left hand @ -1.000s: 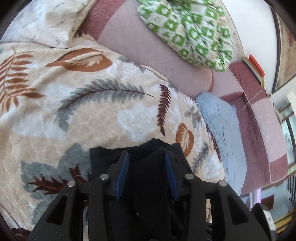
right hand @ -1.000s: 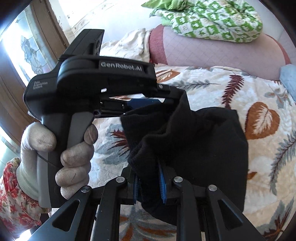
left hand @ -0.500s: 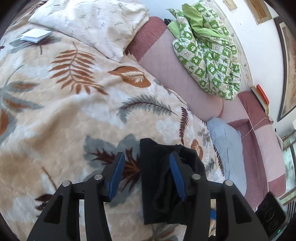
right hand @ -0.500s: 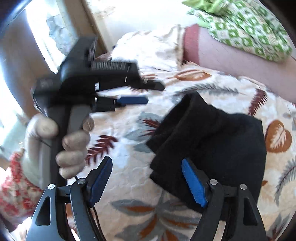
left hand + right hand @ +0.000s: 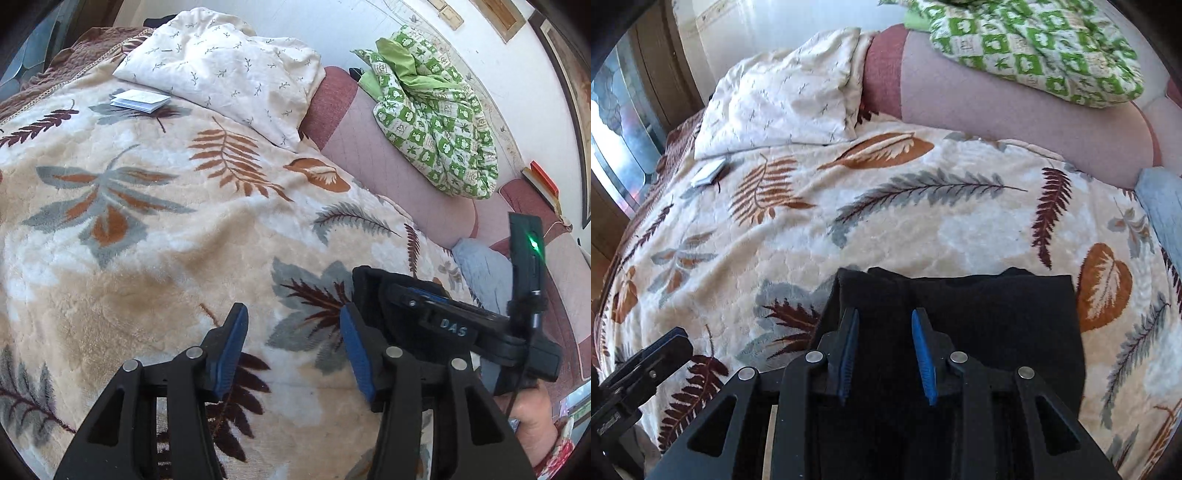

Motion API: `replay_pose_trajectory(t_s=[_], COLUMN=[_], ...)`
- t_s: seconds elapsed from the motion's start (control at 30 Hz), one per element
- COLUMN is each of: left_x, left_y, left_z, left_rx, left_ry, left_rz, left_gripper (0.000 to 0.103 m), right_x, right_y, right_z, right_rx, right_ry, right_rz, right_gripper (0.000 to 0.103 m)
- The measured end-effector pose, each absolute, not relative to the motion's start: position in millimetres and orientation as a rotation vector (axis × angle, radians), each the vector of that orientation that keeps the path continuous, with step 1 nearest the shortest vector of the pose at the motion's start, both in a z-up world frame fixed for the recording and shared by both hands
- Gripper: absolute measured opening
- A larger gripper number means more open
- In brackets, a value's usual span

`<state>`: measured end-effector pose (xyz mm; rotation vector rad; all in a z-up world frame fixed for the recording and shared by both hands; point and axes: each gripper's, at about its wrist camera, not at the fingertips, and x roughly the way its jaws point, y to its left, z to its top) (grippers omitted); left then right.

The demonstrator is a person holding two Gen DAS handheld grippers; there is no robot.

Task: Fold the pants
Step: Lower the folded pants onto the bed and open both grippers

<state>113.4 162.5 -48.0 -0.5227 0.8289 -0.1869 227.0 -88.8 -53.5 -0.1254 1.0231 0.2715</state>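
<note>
Pants [image 5: 979, 317]: black, folded compact, lying flat

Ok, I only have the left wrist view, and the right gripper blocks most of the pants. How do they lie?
Observer: In the right wrist view, the pants lie flat on the blanket as one black folded rectangle.
Operator: Is the right gripper holding them?
Observer: The right gripper is over their left part with its jaws closing. Black fabric shows in the gap, but I cannot tell whether the pads pinch it.
Operator: Is the far edge tidy?
Observer: Nearly straight, but an under layer pokes slightly past it in places.
</note>
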Motion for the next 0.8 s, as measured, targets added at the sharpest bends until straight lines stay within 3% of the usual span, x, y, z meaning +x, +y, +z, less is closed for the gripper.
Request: replay_pose_trajectory(t_s=[0.03, 0.1, 0.13, 0.17, 0.43, 0.8], left_x=[114, 114, 113, 112, 109, 67], left_y=[162, 161, 160, 159, 152, 111], left_z=[-50, -52, -52, -51, -50, -38], left_rx=[-0.522, -0.527, -0.527, -0.525, -0.511, -0.436], left_ry=[0.835, 0.844, 0.844, 0.842, 0.831, 0.849], left_rz=[-0.188, -0.195, -0.197, -0.201, -0.209, -0.23], left_gripper=[0.051, 0.051, 0.051, 0.051, 0.056, 0.056], right_x=[227, 223, 221, 217, 169, 127], right_y=[-79, -59, -54, -49, -122, -221], right_z=[-59, -69, -71, -70, -16, -58], right_rx=[-0.168, -0.285, -0.323, -0.365, -0.138, 0.053], right_ry=[1.032, 1.035, 1.032, 1.021, 0.882, 0.92], right_rz=[0.261, 0.247, 0.254, 0.259, 0.293, 0.172], right_gripper=[0.036, 0.05, 0.064, 0.067, 0.065, 0.066])
